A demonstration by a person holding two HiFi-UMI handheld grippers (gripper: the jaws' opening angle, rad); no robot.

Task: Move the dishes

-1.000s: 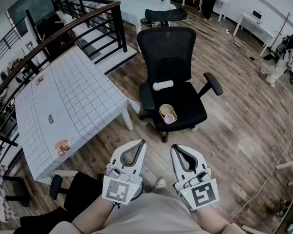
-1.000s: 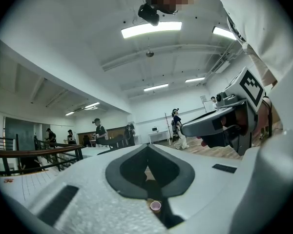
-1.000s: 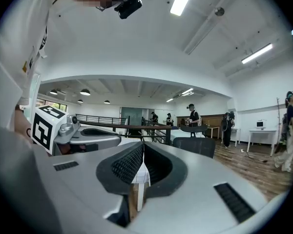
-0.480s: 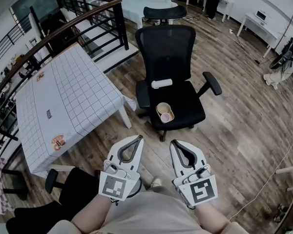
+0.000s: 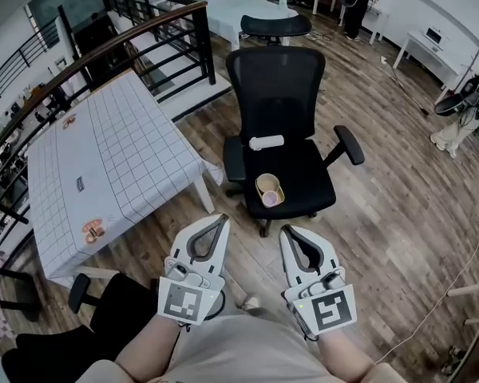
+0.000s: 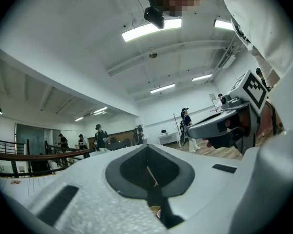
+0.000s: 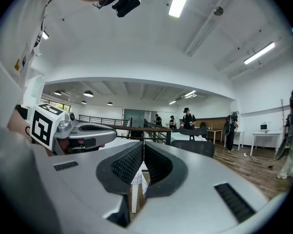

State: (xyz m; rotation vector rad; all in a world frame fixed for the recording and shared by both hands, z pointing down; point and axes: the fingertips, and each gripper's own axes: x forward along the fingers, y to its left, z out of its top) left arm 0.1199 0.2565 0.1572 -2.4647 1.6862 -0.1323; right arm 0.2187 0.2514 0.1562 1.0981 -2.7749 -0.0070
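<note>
Barely shifting leftward, our left gripper [image 5: 219, 219] and right gripper [image 5: 287, 231] keep their jaws together, empty, low before us; the tan bowl [image 5: 267, 185] holding a pink cup [image 5: 271, 199] sits on the black office chair [image 5: 305, 179] seat.

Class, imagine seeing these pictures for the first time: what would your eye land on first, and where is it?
A black office chair stands mid-floor on the wooden boards, with a tan bowl and a small pink cup on its seat. Low in the head view, the left gripper and right gripper sit side by side, both shut and empty. At the left stands a table under a white grid-patterned cloth.
</note>
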